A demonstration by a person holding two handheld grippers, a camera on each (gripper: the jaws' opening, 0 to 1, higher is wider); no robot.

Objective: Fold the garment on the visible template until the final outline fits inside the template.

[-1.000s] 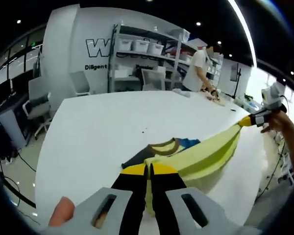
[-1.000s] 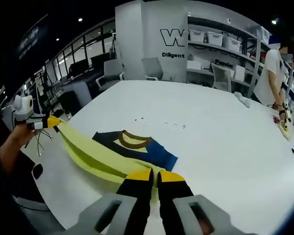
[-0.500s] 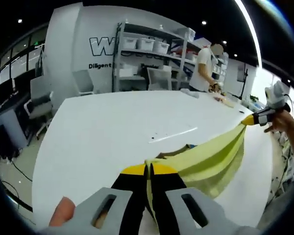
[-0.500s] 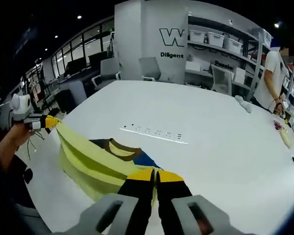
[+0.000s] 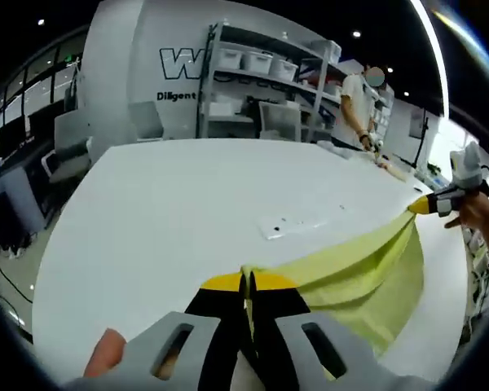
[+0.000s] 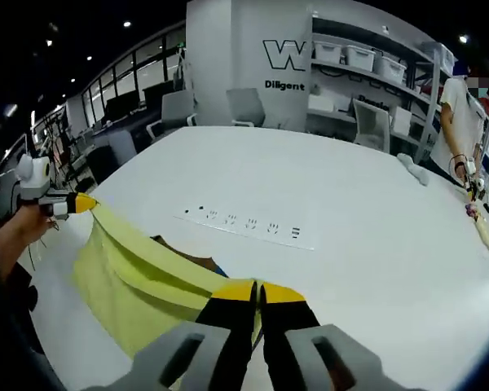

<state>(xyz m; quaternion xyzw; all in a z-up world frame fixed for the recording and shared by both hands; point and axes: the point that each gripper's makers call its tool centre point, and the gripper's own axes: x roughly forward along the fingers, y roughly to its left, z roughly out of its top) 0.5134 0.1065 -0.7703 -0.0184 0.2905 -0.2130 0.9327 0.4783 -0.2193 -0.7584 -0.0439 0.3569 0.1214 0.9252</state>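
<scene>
We see our left claw [image 5: 246, 285] and right claw [image 6: 257, 295], each pressed together, pinching an edge of a pale yellow-green fabric garment [image 5: 350, 273]. The cloth hangs stretched between them, lifted over the near edge of the white desk [image 6: 326, 191], its dark collar [image 6: 187, 254] peeking behind.

Open-plan lab or workshop floor in an office-type building. Large white table [image 6: 367, 204] in the middle. Metal shelving [image 5: 265, 77] against a white wall, loaded with white storage bins [image 5: 257, 61]. Wall lettering [image 6: 284, 55]: a big "W" with "Diligent" below it. Grey office chairs [image 6: 178, 110] and desks with monitors [image 6: 122, 104] along a glazed side. Dark ceiling with spot lights and a light strip [image 5: 436, 57]. A person in a white shirt [image 5: 359, 102] works at the table's far end.
</scene>
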